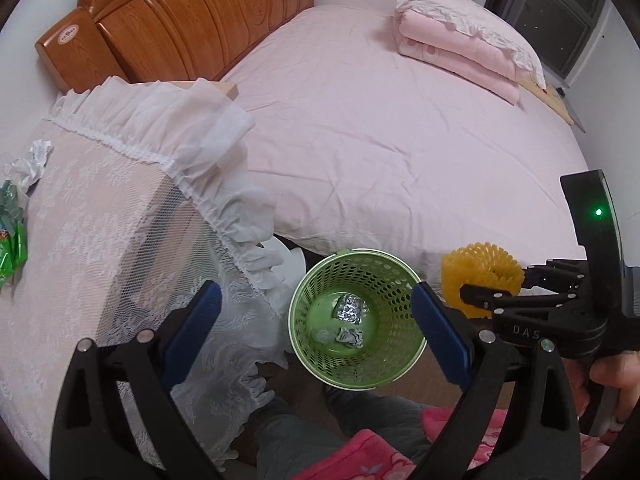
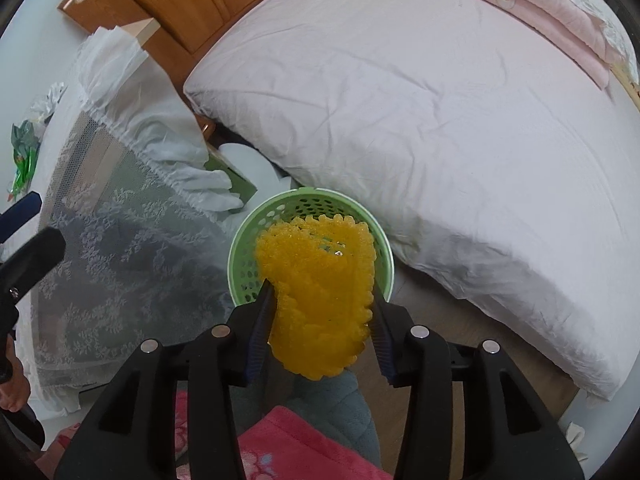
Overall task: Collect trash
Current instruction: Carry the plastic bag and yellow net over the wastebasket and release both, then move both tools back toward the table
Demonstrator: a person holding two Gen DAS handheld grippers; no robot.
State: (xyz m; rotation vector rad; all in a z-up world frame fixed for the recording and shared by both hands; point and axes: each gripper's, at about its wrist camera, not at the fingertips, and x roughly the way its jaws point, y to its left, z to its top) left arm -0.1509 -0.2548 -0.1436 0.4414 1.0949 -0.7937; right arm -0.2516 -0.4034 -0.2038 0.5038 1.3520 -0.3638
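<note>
A green perforated bin (image 1: 356, 320) stands on the floor between the bed and a lace-covered table; it also shows in the right wrist view (image 2: 248, 256). Crumpled foil pieces (image 1: 350, 310) lie in its bottom. My left gripper (image 1: 316, 320) is open and empty, its blue pads either side of the bin from above. My right gripper (image 2: 320, 300) is shut on a yellow foam net (image 2: 316, 280), held just above the bin; the net also shows in the left wrist view (image 1: 476, 276). A green wrapper (image 1: 12, 236) and a crumpled tissue (image 1: 32, 160) lie on the table's far left.
The lace-covered table (image 1: 100, 240) stands at left with a white frill hanging over its edge. The bed (image 1: 380, 140) with a pink sheet fills the right, folded pink bedding (image 1: 464, 44) at its far side. A wooden headboard (image 1: 192, 20) is behind. My legs are below.
</note>
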